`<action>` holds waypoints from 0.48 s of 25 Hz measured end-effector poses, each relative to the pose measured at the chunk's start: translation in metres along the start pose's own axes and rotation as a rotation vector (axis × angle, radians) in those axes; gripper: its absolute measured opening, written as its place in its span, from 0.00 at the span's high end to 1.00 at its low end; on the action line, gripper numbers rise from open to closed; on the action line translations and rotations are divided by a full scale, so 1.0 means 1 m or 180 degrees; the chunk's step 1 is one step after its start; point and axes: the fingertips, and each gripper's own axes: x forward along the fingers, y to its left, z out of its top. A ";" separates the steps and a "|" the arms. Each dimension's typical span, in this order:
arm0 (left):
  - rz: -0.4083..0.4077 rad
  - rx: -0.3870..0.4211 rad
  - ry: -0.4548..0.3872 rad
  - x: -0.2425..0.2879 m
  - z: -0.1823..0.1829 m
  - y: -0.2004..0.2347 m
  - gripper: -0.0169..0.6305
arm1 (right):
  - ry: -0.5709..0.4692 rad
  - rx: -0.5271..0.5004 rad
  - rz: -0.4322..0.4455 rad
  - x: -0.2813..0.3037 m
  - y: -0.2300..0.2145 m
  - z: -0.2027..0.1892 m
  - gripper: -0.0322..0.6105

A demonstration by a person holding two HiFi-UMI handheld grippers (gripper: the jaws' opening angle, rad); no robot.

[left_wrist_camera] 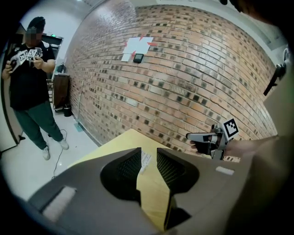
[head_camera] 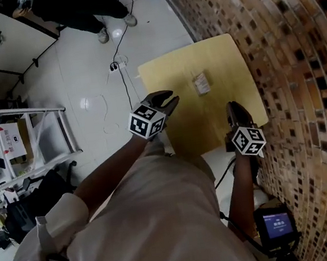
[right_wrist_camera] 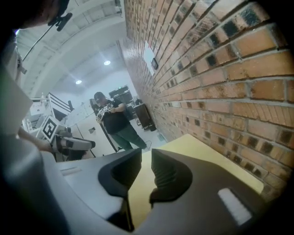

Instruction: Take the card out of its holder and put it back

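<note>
A small pale card holder (head_camera: 201, 82) lies flat on the yellow table (head_camera: 220, 60), near its middle. My left gripper (head_camera: 170, 101) hovers over the table's near left corner, jaws apart with nothing between them. In the left gripper view the card holder (left_wrist_camera: 145, 159) shows through the gap of that gripper (left_wrist_camera: 149, 158), farther off on the tabletop. My right gripper (head_camera: 234, 108) is raised above the table's near right edge by the brick wall. Its jaws (right_wrist_camera: 147, 160) stand a little apart and hold nothing. Each gripper view shows the other gripper (left_wrist_camera: 204, 137) (right_wrist_camera: 76, 144).
A brick wall (head_camera: 300, 79) runs along the table's right side. A person in a black shirt (left_wrist_camera: 30, 87) stands on the white floor beyond the table. A shelf rack (head_camera: 16, 146) is at the left, a cable (head_camera: 123, 78) trails on the floor, and a screen device (head_camera: 276, 225) sits near my right arm.
</note>
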 end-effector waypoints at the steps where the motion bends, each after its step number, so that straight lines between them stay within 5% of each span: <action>1: -0.0074 0.0032 0.0037 -0.003 -0.003 0.001 0.78 | -0.0038 0.0044 -0.0075 -0.005 0.003 -0.002 0.84; 12: -0.0481 0.0178 0.0065 -0.041 -0.012 0.044 0.78 | -0.0308 0.0332 -0.0834 -0.044 0.043 -0.033 0.86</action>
